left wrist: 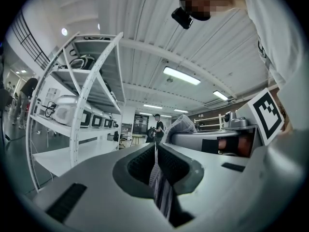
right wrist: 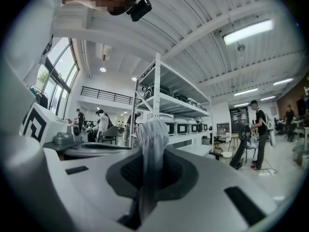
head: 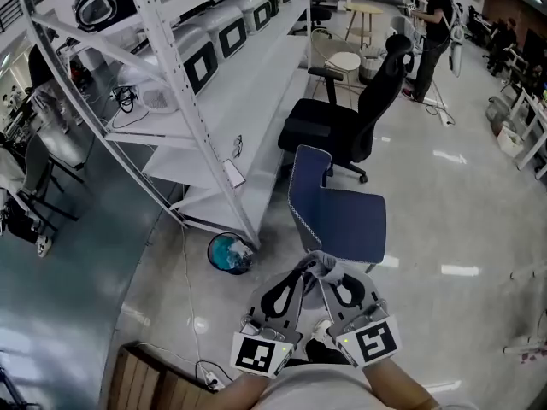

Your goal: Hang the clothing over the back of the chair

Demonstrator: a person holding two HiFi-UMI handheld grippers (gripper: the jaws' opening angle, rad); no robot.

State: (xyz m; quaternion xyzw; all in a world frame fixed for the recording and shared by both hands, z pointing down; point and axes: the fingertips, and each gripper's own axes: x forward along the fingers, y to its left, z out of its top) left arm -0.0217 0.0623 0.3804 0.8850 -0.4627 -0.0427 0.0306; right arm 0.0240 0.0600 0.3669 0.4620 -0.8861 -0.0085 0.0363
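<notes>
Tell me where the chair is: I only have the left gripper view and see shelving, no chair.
Observer: Head view shows the blue chair just ahead of the left gripper, backrest on the side of the shelving.
Operator: Does the right gripper hold cloth too?
Observer: Yes, the right gripper is shut on the clothing, which sticks up between its jaws.
Operator: Anything behind the chair?
Observer: A black office chair stands just beyond it.

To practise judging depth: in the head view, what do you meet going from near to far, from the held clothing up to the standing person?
Clothing → blue chair → black chair → standing person
</notes>
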